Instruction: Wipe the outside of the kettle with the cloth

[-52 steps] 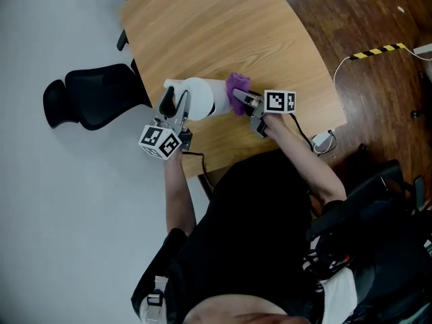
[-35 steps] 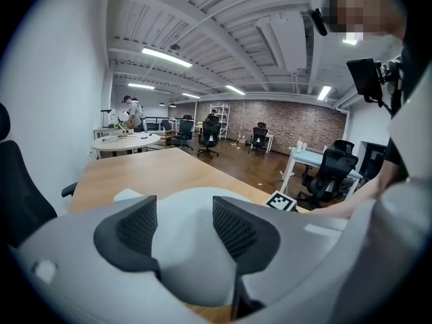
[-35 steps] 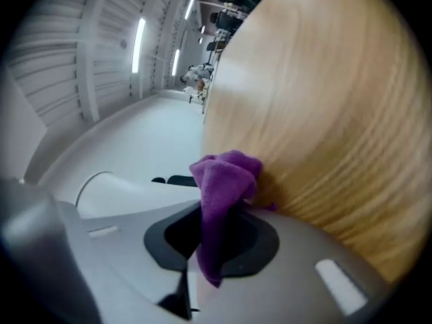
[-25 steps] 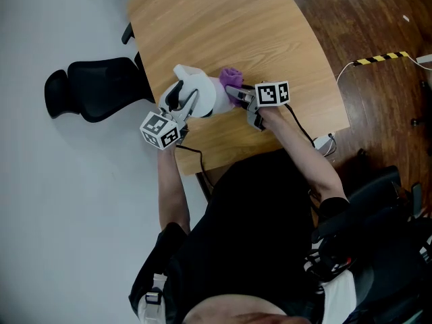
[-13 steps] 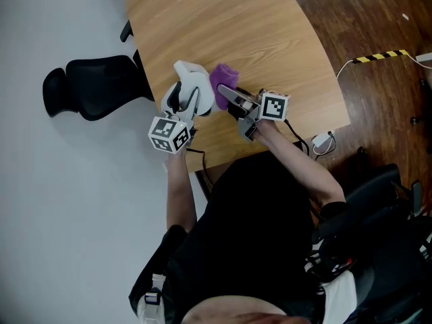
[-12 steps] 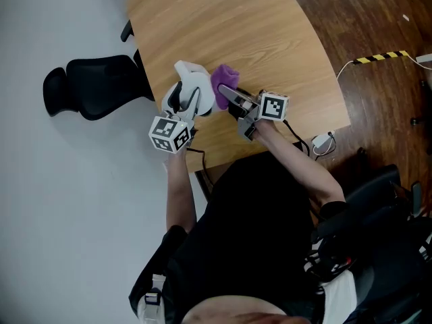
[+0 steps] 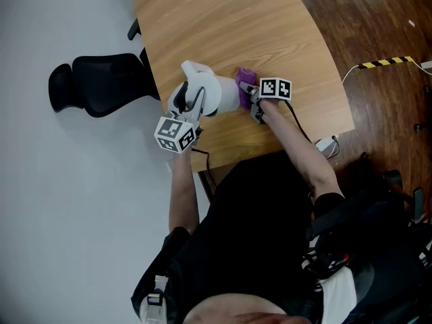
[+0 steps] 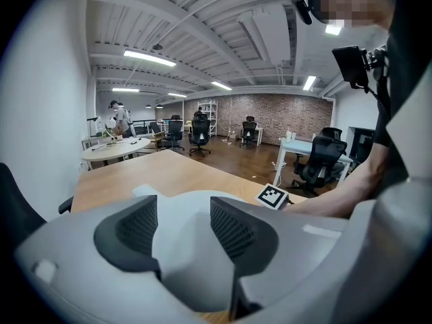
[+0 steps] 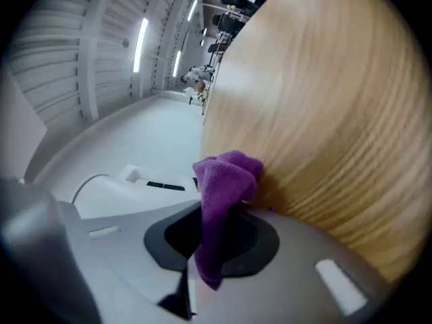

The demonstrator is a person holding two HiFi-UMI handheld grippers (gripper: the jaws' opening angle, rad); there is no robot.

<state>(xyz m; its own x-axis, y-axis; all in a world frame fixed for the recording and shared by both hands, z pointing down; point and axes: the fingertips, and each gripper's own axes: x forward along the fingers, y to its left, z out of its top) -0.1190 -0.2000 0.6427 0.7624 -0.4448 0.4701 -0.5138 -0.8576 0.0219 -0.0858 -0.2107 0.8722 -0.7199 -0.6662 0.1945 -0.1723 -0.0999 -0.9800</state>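
Since half a second ago, the purple cloth point(image 9: 226, 177) has slid from the far side of the white kettle point(image 7: 216, 94) round to its right-hand end, and the right gripper point(image 9: 212, 238) has swung to point straight at the kettle. That gripper's jaws are pinched tight on the purple cloth, whose bunched end sticks out past the tips and touches the kettle's side. The left gripper point(image 8: 181, 211) has its jaws clamped on either side of the kettle's white handle, at the opposite end from the cloth. The kettle sits between the two grippers, near the front left edge of the light wooden table point(image 7: 229, 25). A black office chair point(image 7: 101, 86) stands on pale floor just left of the table. Dark wood flooring point(image 7: 378, 19) lies to the table's right.
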